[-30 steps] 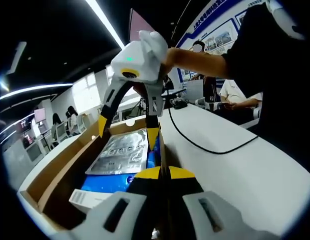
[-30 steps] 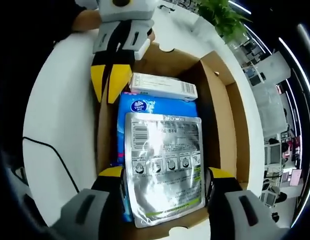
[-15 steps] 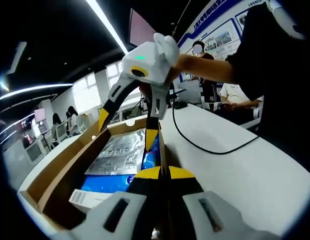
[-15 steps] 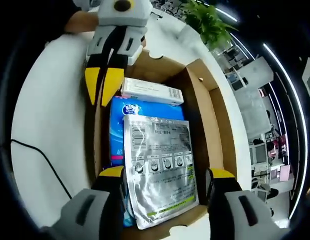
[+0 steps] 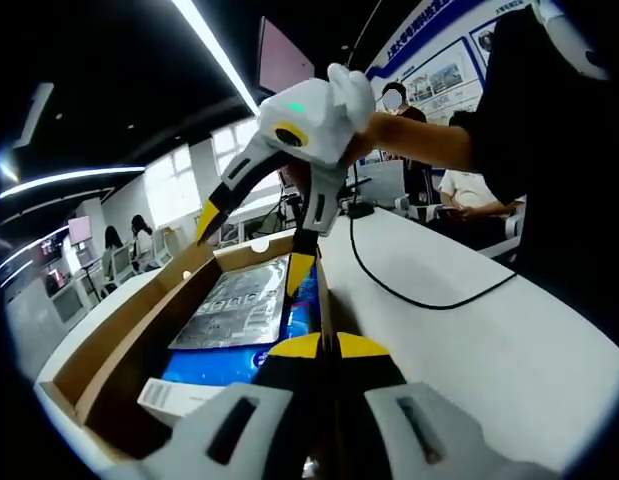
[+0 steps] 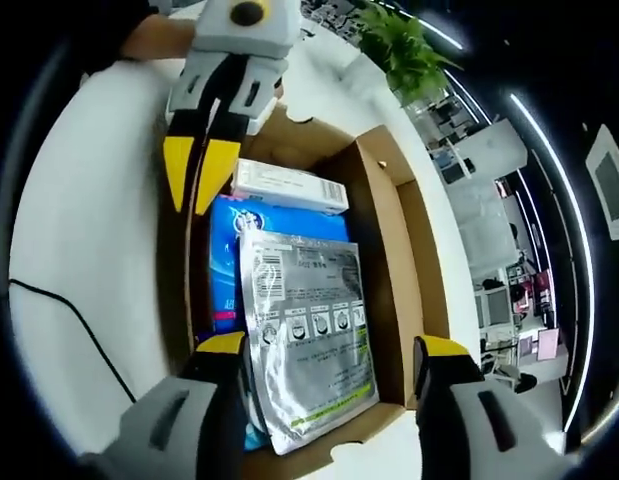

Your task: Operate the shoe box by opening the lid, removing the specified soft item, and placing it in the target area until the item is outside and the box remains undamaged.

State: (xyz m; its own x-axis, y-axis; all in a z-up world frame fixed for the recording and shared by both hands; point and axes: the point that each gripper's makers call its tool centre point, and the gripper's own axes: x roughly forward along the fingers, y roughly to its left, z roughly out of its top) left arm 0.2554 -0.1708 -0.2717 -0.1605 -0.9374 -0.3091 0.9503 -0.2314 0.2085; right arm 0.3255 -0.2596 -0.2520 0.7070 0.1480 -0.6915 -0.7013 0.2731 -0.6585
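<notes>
White and broad, the surface (image 6: 79, 260) carries one open cardboard shoe box (image 6: 384, 250); a single black cable (image 5: 409, 290) trails across the surface beside the box, to the right of the left hand-held gripper (image 5: 324, 350).

Three things lie in the box, counted in the right gripper view: one silver foil pouch (image 6: 309, 345) on top, between the jaws of the right hand-held gripper (image 6: 329, 355); one blue soft pack (image 6: 239, 235) under it, jutting out toward the far end; one white carton (image 6: 289, 185) lying crosswise at the far end, just beyond the blue pack.

The right hand-held gripper hangs above the box with its jaws wide apart, straddling the pouch's width and gripping nothing; in the left gripper view it reaches down from above (image 5: 254, 240), one yellow tip over the box's left wall and the other near the pouch's right edge.

The left hand-held gripper has its jaws pressed together, apparently pinching the long wall of the box on that side; its yellow tips meet at that wall in the right gripper view (image 6: 199, 170).

Beyond the surface sit several people at desks; one potted plant (image 6: 409, 55) stands past the far end of the box; ceiling light strips (image 5: 214, 50) run overhead.
</notes>
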